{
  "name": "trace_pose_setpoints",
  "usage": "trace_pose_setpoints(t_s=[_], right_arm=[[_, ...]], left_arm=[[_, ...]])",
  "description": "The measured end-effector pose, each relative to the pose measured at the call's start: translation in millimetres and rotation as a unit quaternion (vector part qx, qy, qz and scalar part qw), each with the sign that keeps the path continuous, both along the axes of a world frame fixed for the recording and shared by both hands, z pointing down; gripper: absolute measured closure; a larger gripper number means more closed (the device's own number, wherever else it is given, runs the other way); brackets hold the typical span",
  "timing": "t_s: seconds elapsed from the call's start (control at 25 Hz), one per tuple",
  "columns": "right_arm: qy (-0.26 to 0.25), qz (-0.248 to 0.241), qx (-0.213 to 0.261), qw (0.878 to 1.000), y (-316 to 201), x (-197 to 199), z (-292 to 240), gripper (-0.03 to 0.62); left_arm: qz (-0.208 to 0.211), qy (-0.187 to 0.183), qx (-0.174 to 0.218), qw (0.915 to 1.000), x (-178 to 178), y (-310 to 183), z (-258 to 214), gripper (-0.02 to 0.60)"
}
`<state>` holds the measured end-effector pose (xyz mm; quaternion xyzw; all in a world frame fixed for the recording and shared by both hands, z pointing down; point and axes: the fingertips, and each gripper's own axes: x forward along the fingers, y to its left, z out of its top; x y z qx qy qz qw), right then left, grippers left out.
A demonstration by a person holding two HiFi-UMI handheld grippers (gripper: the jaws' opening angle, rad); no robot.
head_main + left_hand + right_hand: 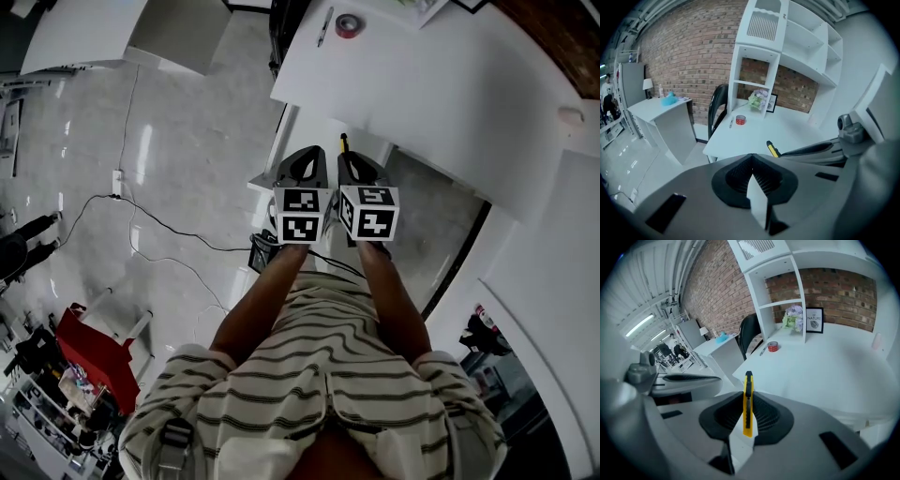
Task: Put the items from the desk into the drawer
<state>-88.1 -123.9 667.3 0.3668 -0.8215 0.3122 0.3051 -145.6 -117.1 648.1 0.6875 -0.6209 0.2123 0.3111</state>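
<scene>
the person's striped shirt (328, 375) fills the bottom of the head view. in front of it the right gripper (354, 159) is clamped on a yellow box cutter (748, 404), near the edge of the white desk (450, 94). the left gripper (302, 159) beside it is closed, empty. a red tape roll (349, 25) and a pen (324, 25) lie on the desk's far end.

A person wears a short-sleeved shirt (328, 375), pale with thin dark stripes running across it. The left claw (306, 152) and right claw (352, 159) have grey bodies with black ribbed pads (737, 176). Each bears a cube (301, 214) faced with black-and-white square markers.
</scene>
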Motion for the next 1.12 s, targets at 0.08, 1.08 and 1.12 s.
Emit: trace_pose_setpoints(t_s=[0.08, 1.08, 1.12], right_arm=[[0.002, 0.001, -0.015, 1.0, 2, -1, 11, 0.526], [0.092, -0.004, -0.087, 0.992, 0, 1, 151, 0.525], [0.096, -0.006, -0.087, 0.991, -1, 1, 157, 0.525]], left_arm=[[0.002, 0.002, -0.015, 0.9999, -1, 3, 12, 0.577], [0.004, 0.017, -0.091, 0.9957, -9, 24, 80, 0.577], [0.005, 0.018, -0.09, 0.9957, -9, 23, 81, 0.577]])
